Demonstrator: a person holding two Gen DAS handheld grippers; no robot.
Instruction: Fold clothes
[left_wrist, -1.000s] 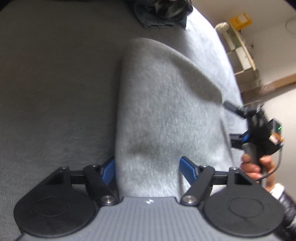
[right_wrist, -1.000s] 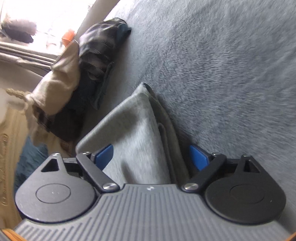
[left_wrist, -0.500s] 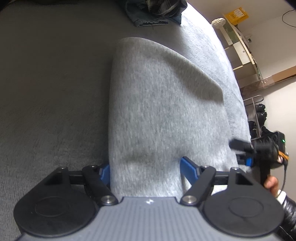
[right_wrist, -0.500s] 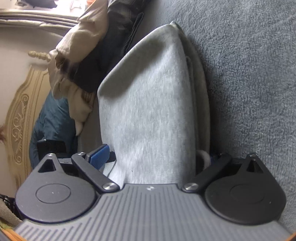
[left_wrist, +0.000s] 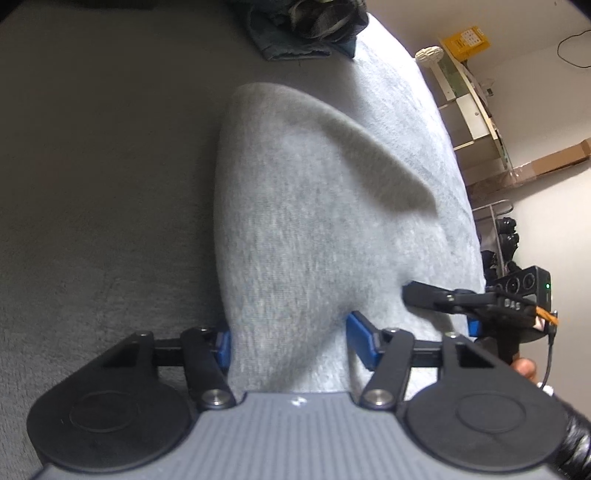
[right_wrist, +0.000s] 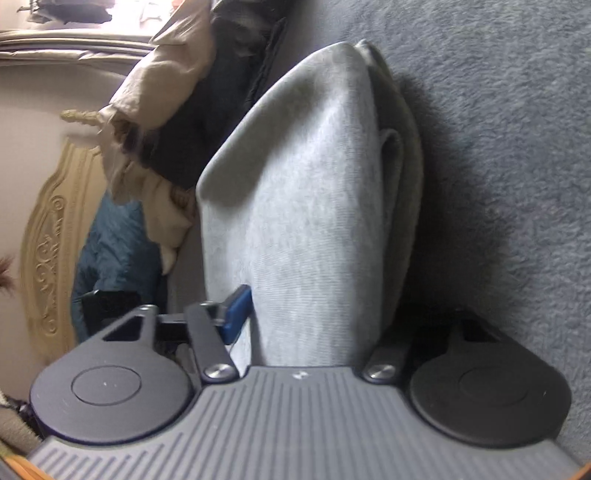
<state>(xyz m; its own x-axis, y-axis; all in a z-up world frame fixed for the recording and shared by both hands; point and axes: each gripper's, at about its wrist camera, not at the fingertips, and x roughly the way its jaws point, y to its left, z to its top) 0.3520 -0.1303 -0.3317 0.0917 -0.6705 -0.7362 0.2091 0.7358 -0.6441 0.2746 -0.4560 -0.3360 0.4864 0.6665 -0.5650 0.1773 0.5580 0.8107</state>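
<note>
A light grey garment lies folded over on a grey fleece bed cover. My left gripper is shut on its near edge, cloth bunched between the blue pads. In the right wrist view the same garment runs away from my right gripper, which is shut on its edge; only the left blue pad shows, the right one is hidden under cloth. The right gripper also shows in the left wrist view, at the garment's right side, held by a hand.
A pile of dark and plaid clothes lies at the far end of the bed. In the right wrist view a beige and dark clothes heap and a blue item lie by a carved headboard. Shelves stand at right.
The right gripper has closed on the garment's edge and lifted it, and has come nearer the left gripper. The left gripper's pads have drawn in onto the cloth.
</note>
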